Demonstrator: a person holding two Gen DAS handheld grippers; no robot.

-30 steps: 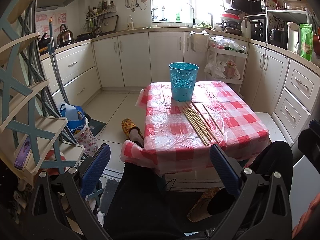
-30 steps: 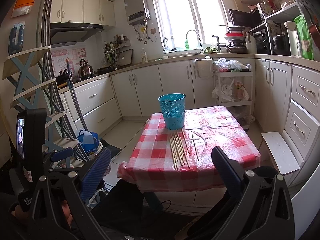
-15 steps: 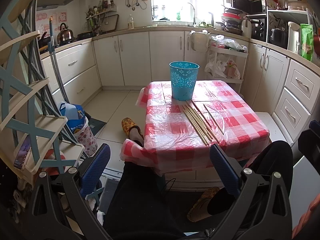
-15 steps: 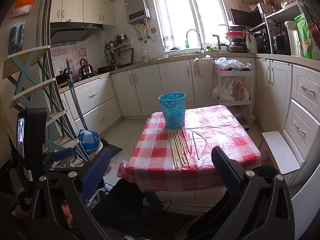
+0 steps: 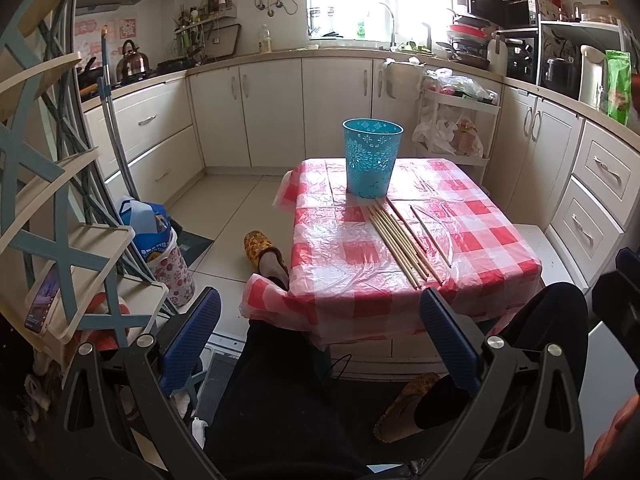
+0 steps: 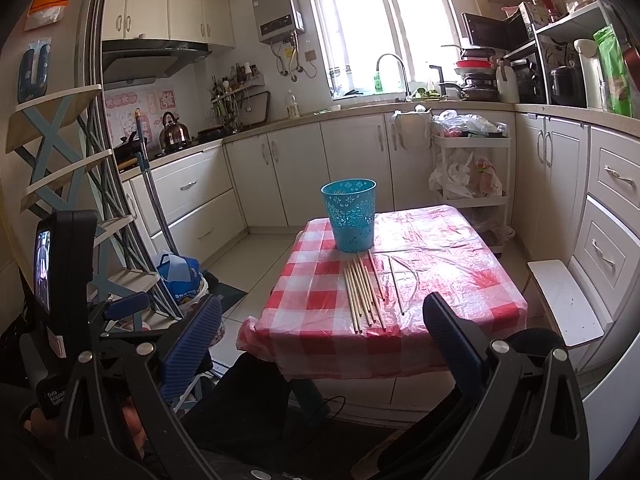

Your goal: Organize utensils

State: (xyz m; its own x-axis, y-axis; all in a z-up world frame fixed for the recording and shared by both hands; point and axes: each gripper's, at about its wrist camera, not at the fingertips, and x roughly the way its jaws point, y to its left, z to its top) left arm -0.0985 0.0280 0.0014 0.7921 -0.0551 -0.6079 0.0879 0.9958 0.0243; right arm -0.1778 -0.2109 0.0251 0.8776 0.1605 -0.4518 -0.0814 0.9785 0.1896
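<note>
- Both pairs of jaws stand spread wide with nothing between them: the left gripper [image 5: 320, 336] and the right gripper [image 6: 322, 336] each show two blue pads far apart, low in their own view.
- Neither gripper touches anything; both hang in front of the table's near edge, well short of the utensils.
- Chopsticks [image 5: 396, 240] [image 6: 362, 292], a bundle of pale wooden sticks, lie flat and side by side on the table, running from the near edge towards the bin.
- One thinner stick [image 5: 430, 236] [image 6: 396, 284] lies alone just to the right of the bundle, apart from it.
- A blue bin [image 5: 372, 158] [image 6: 351, 214] with a cut-out flower pattern stands upright behind the sticks; their far ends reach close to its base.
- The table [image 5: 344, 264] [image 6: 452, 256] is covered by a red and white checked cloth under a clear plastic sheet, wrinkled and shiny.
- A person's legs [image 5: 272, 392] in dark trousers show below the left gripper, with a patterned slipper [image 5: 262, 246] on the tiled floor beside the table.
- White kitchen cabinets [image 5: 272, 112] run along the back and right walls, with a bright window [image 6: 360, 24] above the sink.
- A kettle [image 6: 174, 130] sits on the stove at the left.
- A blue and cream shelf rack [image 5: 60, 216] stands at the far left.
</note>
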